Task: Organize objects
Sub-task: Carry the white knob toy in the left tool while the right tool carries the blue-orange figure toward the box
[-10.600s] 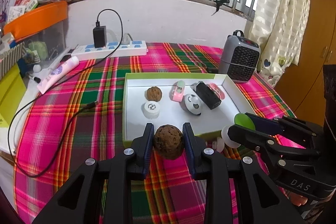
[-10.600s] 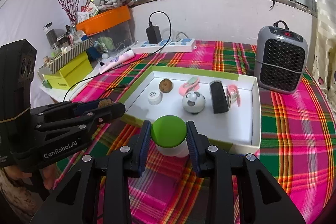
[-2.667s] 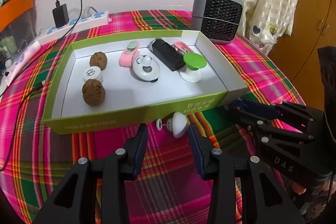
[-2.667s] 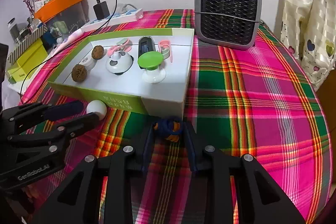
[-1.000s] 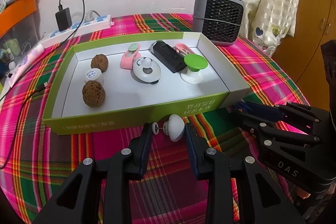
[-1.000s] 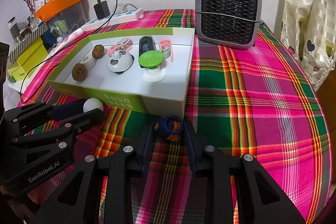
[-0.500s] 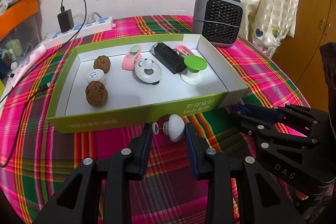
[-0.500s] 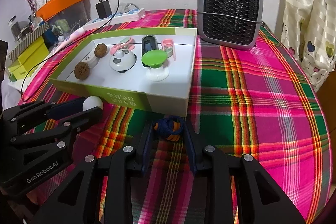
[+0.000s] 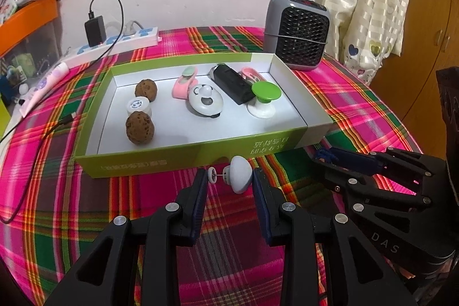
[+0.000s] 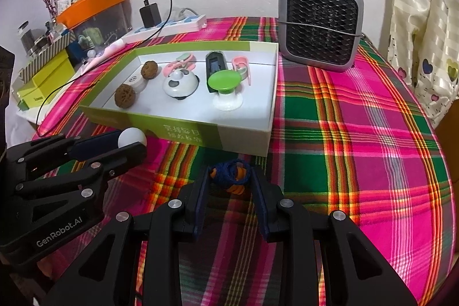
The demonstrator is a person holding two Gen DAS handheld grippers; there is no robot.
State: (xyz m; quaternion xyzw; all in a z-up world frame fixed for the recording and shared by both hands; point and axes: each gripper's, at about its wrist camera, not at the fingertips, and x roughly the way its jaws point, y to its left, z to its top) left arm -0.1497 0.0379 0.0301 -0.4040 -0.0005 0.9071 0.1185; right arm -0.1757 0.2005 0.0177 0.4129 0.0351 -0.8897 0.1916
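In the lower middle of the left wrist view, the left gripper (image 9: pixel 229 177) is clenched on a small white mushroom-shaped piece (image 9: pixel 239 174), which has a thin pin and a little disc on its left end; the disc touches the left pad and the dome touches the right pad. In the lower middle of the right wrist view, the right gripper (image 10: pixel 231 177) is closed on a blue cord bundle (image 10: pixel 229 171) with an orange part inside it. Both pieces are held just in front of the near wall of the green box (image 9: pixel 178 157), above the plaid tablecloth (image 10: pixel 358 148).

I judge that the step in hand is to carry each piece over this wall and set it down inside. To do it well, each gripper should rise enough to pass the wall and then go down on bare white floor. In the middle of the frame the box already holds two brown balls (image 9: pixel 139 128), a white cap (image 9: pixel 138 105), a panda-like toy (image 9: pixel 206 102) and a green-topped piece (image 9: pixel 264 95). Free floor shows at the near right of the box and between the balls and the toy. The white piece is gripped by its ends, so it may turn; open slowly and low. Far behind stands a grey heater (image 9: pixel 297 36).
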